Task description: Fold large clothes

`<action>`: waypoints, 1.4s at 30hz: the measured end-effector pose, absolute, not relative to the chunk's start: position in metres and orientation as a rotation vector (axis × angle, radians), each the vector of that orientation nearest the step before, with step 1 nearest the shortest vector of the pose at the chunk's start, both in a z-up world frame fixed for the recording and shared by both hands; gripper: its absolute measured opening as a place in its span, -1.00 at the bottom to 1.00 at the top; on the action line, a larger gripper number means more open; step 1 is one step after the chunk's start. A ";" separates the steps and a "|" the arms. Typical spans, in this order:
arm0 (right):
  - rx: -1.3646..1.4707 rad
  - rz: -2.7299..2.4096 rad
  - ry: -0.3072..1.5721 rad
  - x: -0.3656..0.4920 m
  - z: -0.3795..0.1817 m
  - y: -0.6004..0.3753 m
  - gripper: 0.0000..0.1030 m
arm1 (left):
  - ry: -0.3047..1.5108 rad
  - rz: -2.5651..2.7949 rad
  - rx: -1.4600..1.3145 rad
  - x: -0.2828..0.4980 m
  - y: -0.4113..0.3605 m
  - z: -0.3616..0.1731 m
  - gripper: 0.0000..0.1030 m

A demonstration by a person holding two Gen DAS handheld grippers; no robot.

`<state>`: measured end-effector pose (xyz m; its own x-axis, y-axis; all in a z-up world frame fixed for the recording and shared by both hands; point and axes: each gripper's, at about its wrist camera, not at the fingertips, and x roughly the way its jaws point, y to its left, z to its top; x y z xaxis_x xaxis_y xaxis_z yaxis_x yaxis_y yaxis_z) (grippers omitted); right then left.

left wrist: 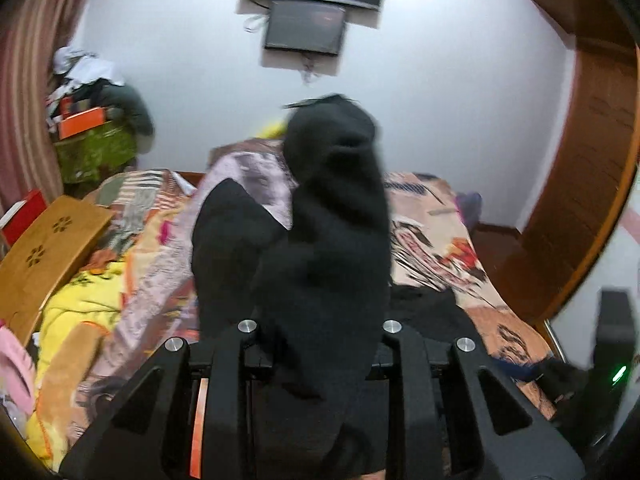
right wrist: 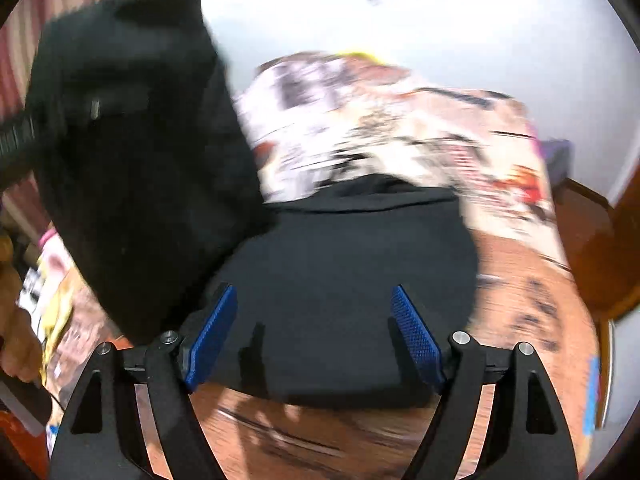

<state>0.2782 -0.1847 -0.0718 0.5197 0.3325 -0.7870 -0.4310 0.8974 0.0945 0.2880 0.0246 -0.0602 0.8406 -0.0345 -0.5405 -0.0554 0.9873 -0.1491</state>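
A large black garment lies partly flat on the patterned bedspread. One part of the garment is lifted off the bed and hangs up in front of the left wrist camera. My left gripper is shut on that fabric, which bunches between its jaws and hides the fingertips. In the right wrist view the raised cloth hangs at the left. My right gripper stands open just above the flat part of the garment. Its blue pads are wide apart with nothing pinched between them.
A wooden lap desk leans at the bed's left side beside yellow bedding. A heap of clutter stands in the far left corner. Screens hang on the wall. A wooden wardrobe borders the right. A hand shows at the left.
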 end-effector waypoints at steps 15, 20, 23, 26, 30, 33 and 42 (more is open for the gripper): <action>0.062 0.263 0.979 0.270 -0.074 -0.303 0.49 | 0.873 -0.232 0.073 0.289 -0.098 -0.138 0.30; 0.063 0.284 0.950 0.261 -0.059 -0.303 0.49 | 0.850 -0.287 0.106 0.268 -0.100 -0.117 0.58; 0.068 0.325 0.919 0.260 -0.045 -0.293 0.49 | 0.816 -0.294 0.122 0.252 -0.092 -0.103 0.59; 0.067 0.380 0.887 0.260 -0.031 -0.275 0.49 | 0.755 -0.262 0.130 0.238 -0.073 -0.088 0.61; 0.058 0.458 0.856 0.264 -0.024 -0.248 0.49 | 0.694 -0.178 0.115 0.233 -0.037 -0.072 0.76; 0.062 0.500 0.866 0.271 -0.030 -0.229 0.49 | 0.699 -0.108 0.085 0.241 -0.009 -0.072 0.81; 0.096 0.383 0.993 0.286 -0.092 -0.247 0.52 | 0.801 0.006 -0.070 0.257 0.040 -0.120 0.81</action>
<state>0.2855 -0.2470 -0.0915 0.4853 0.3577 -0.7979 -0.2708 0.9291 0.2518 0.2575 0.0398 -0.1202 0.6963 -0.0211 -0.7174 -0.0323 0.9976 -0.0606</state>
